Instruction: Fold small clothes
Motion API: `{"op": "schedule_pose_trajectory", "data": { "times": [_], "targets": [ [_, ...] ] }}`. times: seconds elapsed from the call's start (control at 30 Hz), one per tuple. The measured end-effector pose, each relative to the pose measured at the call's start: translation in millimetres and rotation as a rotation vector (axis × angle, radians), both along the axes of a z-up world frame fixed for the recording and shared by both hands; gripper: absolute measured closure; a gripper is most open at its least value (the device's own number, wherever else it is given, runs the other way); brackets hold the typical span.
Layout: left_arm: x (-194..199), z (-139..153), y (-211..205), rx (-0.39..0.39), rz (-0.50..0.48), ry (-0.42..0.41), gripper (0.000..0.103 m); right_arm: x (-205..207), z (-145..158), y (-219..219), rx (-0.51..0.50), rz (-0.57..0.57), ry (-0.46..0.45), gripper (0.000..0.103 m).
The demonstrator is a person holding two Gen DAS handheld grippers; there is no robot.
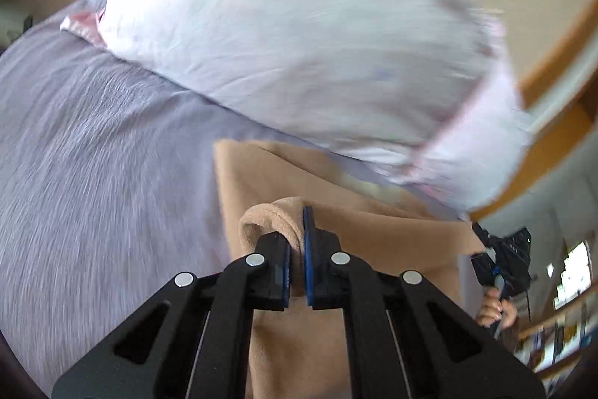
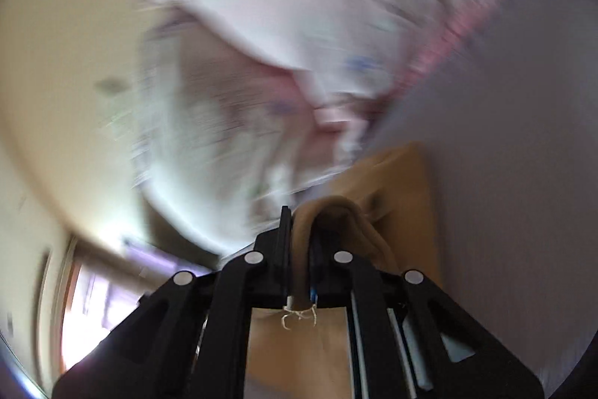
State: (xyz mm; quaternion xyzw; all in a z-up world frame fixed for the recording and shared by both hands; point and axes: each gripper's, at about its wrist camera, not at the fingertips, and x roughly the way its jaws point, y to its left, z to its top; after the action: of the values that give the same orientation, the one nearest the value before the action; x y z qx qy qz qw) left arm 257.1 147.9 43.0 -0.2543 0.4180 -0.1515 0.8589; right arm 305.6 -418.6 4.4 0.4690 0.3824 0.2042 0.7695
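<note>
left gripper (image 1: pixel 297 249) pinches tan garment (image 1: pixel 373 234) | right gripper (image 2: pixel 299 249) likewise

Both views are bright with soft daylight and show no hard shadows. In the left wrist view the left gripper (image 1: pixel 297 249) is sharp, while the white pillow (image 1: pixel 299 36) above it smears with motion blur and the lilac bedsheet (image 1: pixel 93 156) to its left streaks. The window (image 1: pixel 572 272) at lower right is blown out. The right wrist view is far blurrier: only the right gripper (image 2: pixel 299 245) is crisp, and the glare (image 2: pixel 93 298) at its lower left washes out. Fisheye bending curves both frames' dark edges.
</note>
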Motion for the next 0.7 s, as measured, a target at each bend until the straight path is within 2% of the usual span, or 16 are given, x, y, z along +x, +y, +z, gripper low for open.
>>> {"op": "schedule_pose_trajectory", "data": {
  "times": [0.07,0.13,0.17,0.23,0.27,0.33,0.37,0.5,0.6,0.63,0.7],
  "targets": [
    [24,-16,3,-0.010,0.017,0.060,0.098,19,-18,2,0.015,-0.028,0.071,0.095],
    [31,-22,5,-0.034,0.019,0.079,0.098,27,-26,-1,0.038,-0.055,0.104,0.090],
    [34,-24,7,-0.059,0.018,0.090,0.098,28,-28,-3,0.056,-0.066,0.107,0.082],
    [40,-32,18,-0.173,0.026,0.127,0.098,34,-30,-10,0.107,-0.115,0.102,0.034],
    [44,-35,25,-0.249,0.040,0.144,0.097,37,-30,-13,0.116,-0.136,0.096,0.030],
    [50,-39,36,-0.356,0.067,0.160,0.097,47,-29,-16,0.123,-0.141,0.076,0.029],
    [51,-40,41,-0.383,0.081,0.162,0.097,51,-26,-16,0.108,-0.140,0.072,0.029],
    [51,-38,48,-0.403,0.093,0.152,0.097,48,-5,-11,0.006,-0.143,0.020,0.029],
    [49,-36,47,-0.390,0.090,0.128,0.097,29,19,-6,-0.082,-0.118,-0.080,0.029],
    [49,-35,42,-0.368,0.087,0.121,0.093,26,25,-1,-0.094,-0.090,-0.103,0.029],
    [52,-31,32,-0.332,0.074,0.114,0.056,27,27,9,-0.104,-0.038,-0.100,0.029]
  ]
}}
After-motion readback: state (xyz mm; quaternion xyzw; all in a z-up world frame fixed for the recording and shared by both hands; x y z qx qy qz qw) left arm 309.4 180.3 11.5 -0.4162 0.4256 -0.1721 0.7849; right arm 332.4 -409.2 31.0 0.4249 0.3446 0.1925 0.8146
